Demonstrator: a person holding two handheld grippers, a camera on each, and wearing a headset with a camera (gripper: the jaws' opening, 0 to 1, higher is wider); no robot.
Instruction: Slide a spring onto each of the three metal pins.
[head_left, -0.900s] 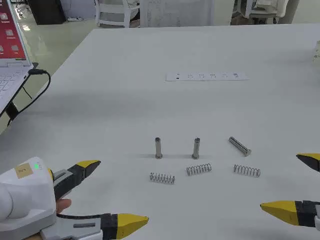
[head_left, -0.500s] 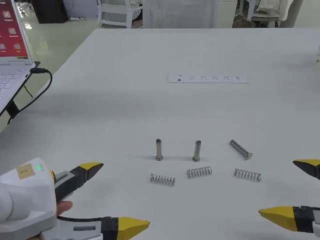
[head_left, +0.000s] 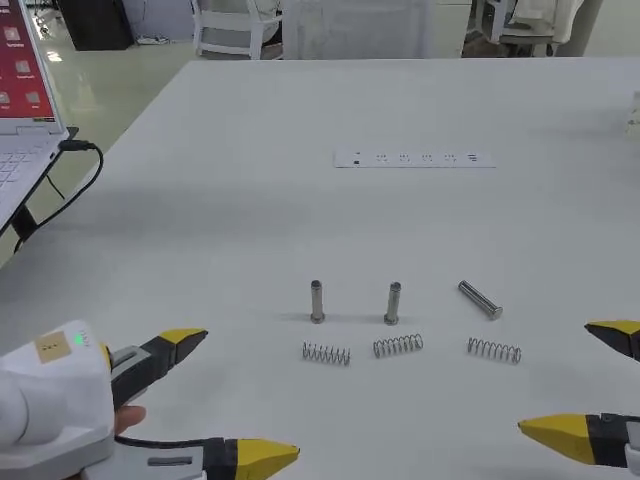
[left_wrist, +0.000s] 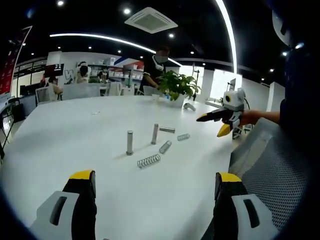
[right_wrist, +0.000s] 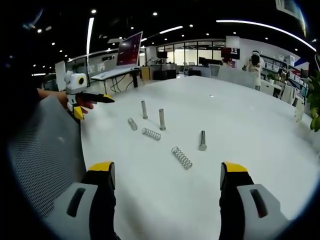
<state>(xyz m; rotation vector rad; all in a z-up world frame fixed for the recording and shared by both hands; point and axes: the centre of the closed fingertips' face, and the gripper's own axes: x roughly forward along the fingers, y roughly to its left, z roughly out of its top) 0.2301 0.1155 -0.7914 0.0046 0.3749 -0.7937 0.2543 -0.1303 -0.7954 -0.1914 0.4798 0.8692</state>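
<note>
Two metal pins stand upright on the white table: a left pin (head_left: 317, 301) and a middle pin (head_left: 393, 303). The third pin (head_left: 480, 299) lies on its side at the right. A spring lies in front of each: left spring (head_left: 326, 353), middle spring (head_left: 398, 346), right spring (head_left: 494, 350). My left gripper (head_left: 220, 395) is open near the table's front left edge, holding nothing. My right gripper (head_left: 590, 385) is open at the front right, also holding nothing. In the left gripper view the pins (left_wrist: 130, 142) and springs (left_wrist: 149, 160) lie ahead; in the right gripper view the lying pin (right_wrist: 202, 140) and nearest spring (right_wrist: 181, 157) lie ahead.
A white power strip (head_left: 414, 159) lies further back on the table (head_left: 250, 200). A laptop (head_left: 20, 90) with a black cable (head_left: 70, 190) stands off the left edge. Chairs stand beyond the far edge. A potted plant (left_wrist: 176, 86) sits at the table's right end.
The head camera has shifted slightly. Both grippers stay open in about the same places; pins and springs have not moved.
</note>
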